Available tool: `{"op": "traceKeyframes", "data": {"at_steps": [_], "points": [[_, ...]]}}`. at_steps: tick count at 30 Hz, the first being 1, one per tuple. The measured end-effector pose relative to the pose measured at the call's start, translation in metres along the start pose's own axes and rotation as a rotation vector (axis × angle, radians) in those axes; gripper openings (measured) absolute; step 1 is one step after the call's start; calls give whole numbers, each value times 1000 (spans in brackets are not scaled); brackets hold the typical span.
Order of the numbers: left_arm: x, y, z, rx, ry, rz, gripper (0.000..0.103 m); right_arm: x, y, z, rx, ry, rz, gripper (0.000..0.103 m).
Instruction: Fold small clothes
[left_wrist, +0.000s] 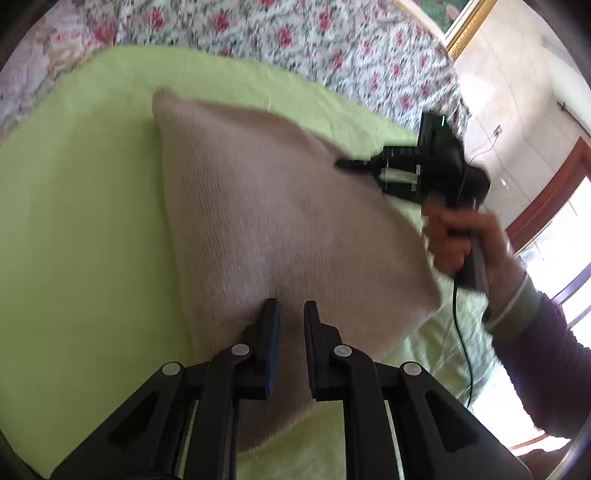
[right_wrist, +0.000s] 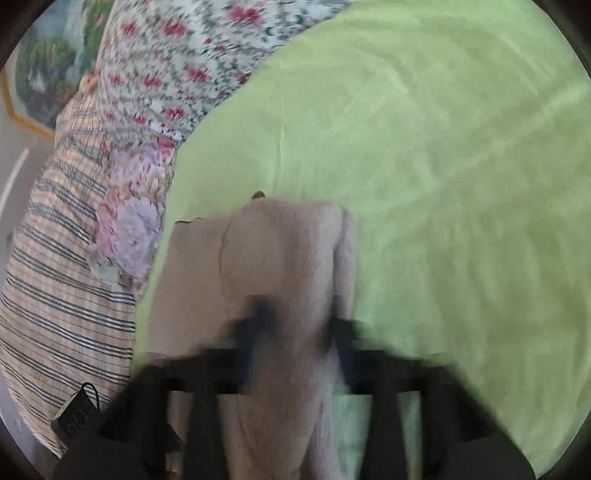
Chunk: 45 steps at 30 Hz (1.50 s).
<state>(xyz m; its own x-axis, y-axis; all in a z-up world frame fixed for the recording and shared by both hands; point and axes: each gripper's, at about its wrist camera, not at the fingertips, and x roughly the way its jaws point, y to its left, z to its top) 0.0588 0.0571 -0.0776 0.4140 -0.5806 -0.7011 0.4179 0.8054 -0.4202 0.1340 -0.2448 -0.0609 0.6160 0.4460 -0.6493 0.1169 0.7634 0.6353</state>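
Note:
A beige knit garment lies on a light green sheet. My left gripper is over its near part, jaws a little apart with cloth showing between them. My right gripper shows in the left wrist view at the garment's far right edge, held by a hand; its fingers look close together at the cloth edge. In the right wrist view the garment runs between the blurred fingers of the right gripper, which stand apart around it.
A floral quilt lies along the back of the bed. A striped plaid cloth and a small black device lie at the left in the right wrist view. A black cable hangs from the right gripper.

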Motion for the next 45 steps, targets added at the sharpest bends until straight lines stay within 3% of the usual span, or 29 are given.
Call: {"op": "traceKeyframes", "data": {"at_steps": [2,3,6,8,14,18,23,26,30,33,38,39,45], "points": [[5,-3,-5,11,8,10,12,-8,10,13,-59,-56,26,10],[8,-5,-6,19,10,19,12,-9,18,17,-106,-75,-1,9],[15,-9,-7,11,12,32,12,22,16,21,-160,-17,-142,8],[18,-10,-6,14,13,35,12,34,6,17,-165,3,-183,8],[14,-14,-10,13,17,44,12,-2,5,14,-95,-58,-175,15],[-13,-16,-6,2,-23,7,13,-42,28,-11,-118,-110,-104,15],[-45,-16,12,14,-145,28,18,-57,55,-58,-177,-74,-7,15],[-39,-6,22,-18,-160,43,20,-41,60,-81,-213,-27,-40,15],[-7,13,27,-63,-88,35,16,-17,38,-82,-197,20,-151,11],[10,17,19,-60,-37,44,11,-11,18,-74,-140,23,-113,6],[10,6,9,-17,-34,94,12,-22,19,-73,-130,4,-92,4],[4,5,8,-20,-40,84,12,-28,23,-76,-137,2,-86,8],[-22,-2,-25,-16,-37,36,15,-60,36,-113,-231,33,-38,8]]}}
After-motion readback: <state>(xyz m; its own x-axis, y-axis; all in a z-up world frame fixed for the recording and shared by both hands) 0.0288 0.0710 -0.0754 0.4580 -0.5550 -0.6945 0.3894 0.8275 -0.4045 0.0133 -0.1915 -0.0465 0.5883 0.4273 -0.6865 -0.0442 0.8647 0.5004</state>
